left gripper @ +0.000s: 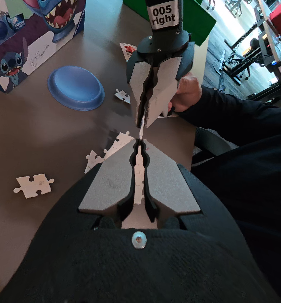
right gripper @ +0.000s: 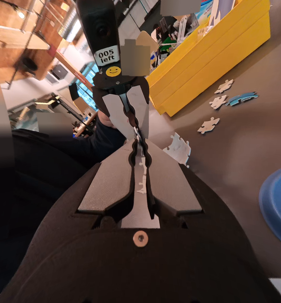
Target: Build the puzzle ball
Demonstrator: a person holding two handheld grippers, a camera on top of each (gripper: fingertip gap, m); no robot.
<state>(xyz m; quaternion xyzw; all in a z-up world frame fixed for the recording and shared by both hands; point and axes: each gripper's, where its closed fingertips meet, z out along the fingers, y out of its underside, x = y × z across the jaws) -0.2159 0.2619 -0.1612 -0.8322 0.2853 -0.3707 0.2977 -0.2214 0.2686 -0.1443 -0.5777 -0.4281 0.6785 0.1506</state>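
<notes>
- Left gripper [left gripper: 139, 140]: jaws standing nearly closed, tips meeting on the edge of a joined section of white-backed puzzle pieces [left gripper: 120, 146]; the section is lying partly under the fingers, above the desk [left gripper: 30, 131] near its front edge.
- Right gripper [left gripper: 142, 126]: jaws pinching narrow on a thin puzzle piece [left gripper: 141, 131], seen edge-on; the piece is pointing down to the left gripper's tips and is touching or nearly touching the section there; contact cannot be confirmed.
- In the right wrist view the right gripper [right gripper: 140, 141] and left gripper [right gripper: 139, 131] are facing tip to tip, the piece [right gripper: 137, 131] showing between them.
- A hand [left gripper: 185, 95] in a dark sleeve is gripping the right gripper's handle.
- Blue dome-shaped stand [left gripper: 75, 88]: resting on the desk, well apart from the grippers, towards the far side.
- Puzzle box [left gripper: 21, 41]: standing at the far left of the desk behind the stand.
- Loose white piece [left gripper: 34, 185]: lying face down near the desk's left front; another [left gripper: 122, 95] lying beside the right gripper.
- Yellow bin [right gripper: 202, 65]: sitting on the desk; three white pieces [right gripper: 218, 101] and one blue curved section [right gripper: 243, 98] lying just beside it.
</notes>
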